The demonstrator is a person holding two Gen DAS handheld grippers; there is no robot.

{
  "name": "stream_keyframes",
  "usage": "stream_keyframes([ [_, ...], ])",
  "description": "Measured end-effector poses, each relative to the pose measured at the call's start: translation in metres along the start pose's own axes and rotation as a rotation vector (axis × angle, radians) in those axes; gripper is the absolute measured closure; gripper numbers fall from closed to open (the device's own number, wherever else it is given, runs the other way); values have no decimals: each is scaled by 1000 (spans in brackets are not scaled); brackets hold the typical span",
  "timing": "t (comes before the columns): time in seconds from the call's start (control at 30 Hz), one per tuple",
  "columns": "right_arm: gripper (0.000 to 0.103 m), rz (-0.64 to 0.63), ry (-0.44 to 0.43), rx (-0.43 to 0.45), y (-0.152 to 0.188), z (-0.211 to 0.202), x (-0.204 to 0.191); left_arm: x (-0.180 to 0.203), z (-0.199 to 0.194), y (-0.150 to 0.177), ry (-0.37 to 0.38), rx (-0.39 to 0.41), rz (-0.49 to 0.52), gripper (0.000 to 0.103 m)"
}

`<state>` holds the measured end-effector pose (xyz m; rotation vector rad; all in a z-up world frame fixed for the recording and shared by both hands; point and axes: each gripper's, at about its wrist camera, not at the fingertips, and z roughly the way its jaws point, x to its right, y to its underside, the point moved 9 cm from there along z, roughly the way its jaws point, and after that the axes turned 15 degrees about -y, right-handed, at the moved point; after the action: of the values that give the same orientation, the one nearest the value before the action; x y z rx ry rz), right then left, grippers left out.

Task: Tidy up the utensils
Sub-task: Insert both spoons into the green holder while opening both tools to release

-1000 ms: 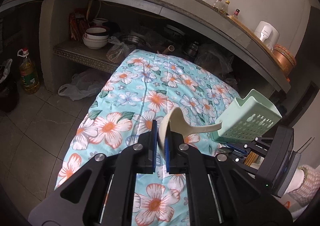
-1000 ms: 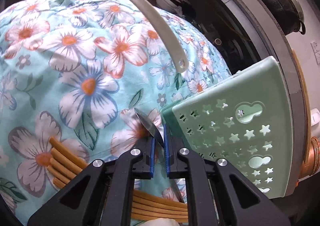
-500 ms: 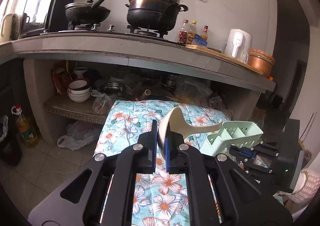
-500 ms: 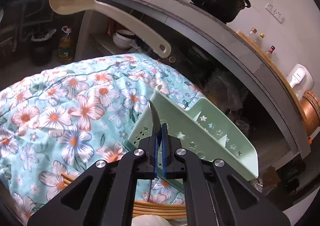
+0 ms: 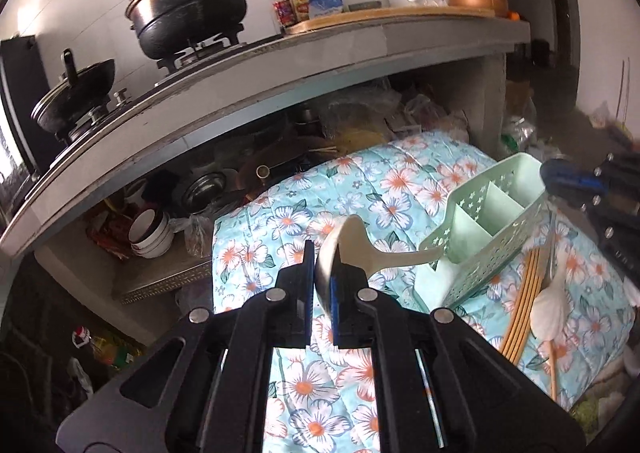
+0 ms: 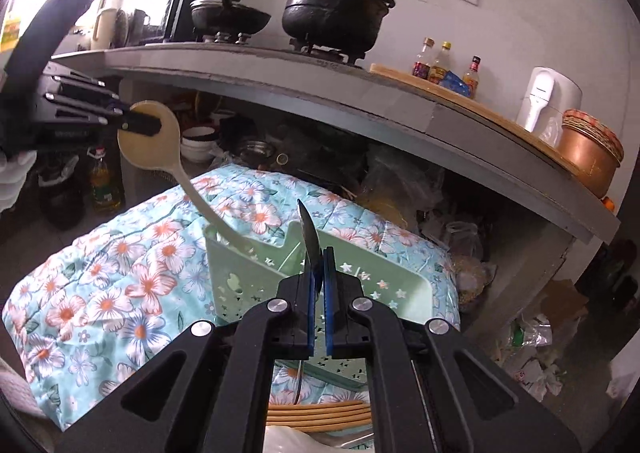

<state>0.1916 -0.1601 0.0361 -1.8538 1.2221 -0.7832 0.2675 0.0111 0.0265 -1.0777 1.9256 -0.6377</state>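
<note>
The left claw (image 5: 320, 277) is clamping the cream ladle (image 5: 352, 249), its handle reaching rightward into the green caddy (image 5: 480, 229); the right claw (image 6: 318, 273) is gripping a metal spoon (image 6: 310, 237) just before that caddy.

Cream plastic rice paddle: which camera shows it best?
The right wrist view: the cream plastic rice paddle shows whole, blade in the left gripper, handle reaching into the green basket. The left wrist view shows it edge-on, partly hidden by fingers.
</note>
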Motion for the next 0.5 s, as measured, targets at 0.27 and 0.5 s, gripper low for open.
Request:
stream_keyframes([
  [0.27,99,136,-18,173,-45,-59,53,42,34,-11,20,-82,184,97],
  [0.5,99,212,-60,302,-84,-90,90,61,54,-19,146,-113,73,83],
])
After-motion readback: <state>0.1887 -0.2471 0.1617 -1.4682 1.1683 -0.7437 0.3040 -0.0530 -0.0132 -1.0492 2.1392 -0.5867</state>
